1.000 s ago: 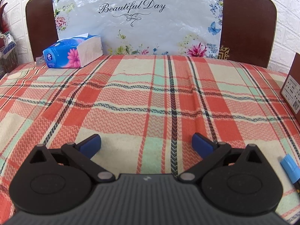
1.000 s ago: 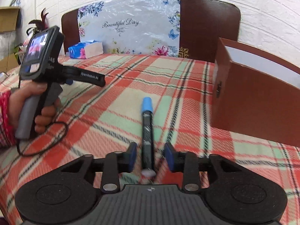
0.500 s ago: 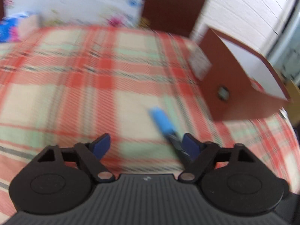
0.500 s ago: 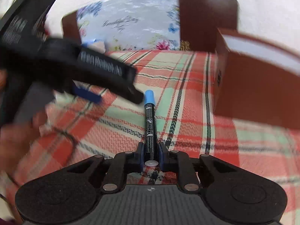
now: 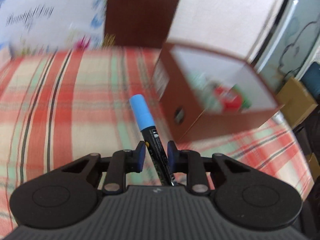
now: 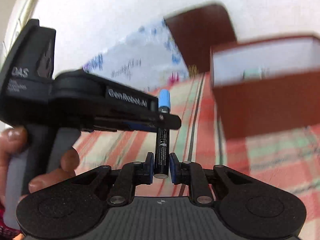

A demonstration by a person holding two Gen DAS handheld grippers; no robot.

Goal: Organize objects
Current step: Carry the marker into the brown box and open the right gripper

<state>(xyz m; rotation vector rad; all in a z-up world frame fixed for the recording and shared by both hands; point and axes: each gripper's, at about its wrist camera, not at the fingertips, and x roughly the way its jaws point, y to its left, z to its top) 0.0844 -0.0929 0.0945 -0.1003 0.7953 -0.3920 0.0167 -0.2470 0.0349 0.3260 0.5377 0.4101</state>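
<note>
Marker, seen mid-frame, is clamped at once by the right gripper and the left gripper, whose jaws have just closed, so it could be twisted loose before reaching the box at upper right.

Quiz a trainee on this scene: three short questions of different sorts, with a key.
1. True or false: no gripper holds the marker.
2. The marker's cap is: A red, B blue, C green.
3. Fill in: in the left wrist view, the box stands to the marker's ___.

Key: 1 false, the right gripper is shut on it. 2 B. 3 right.
</note>
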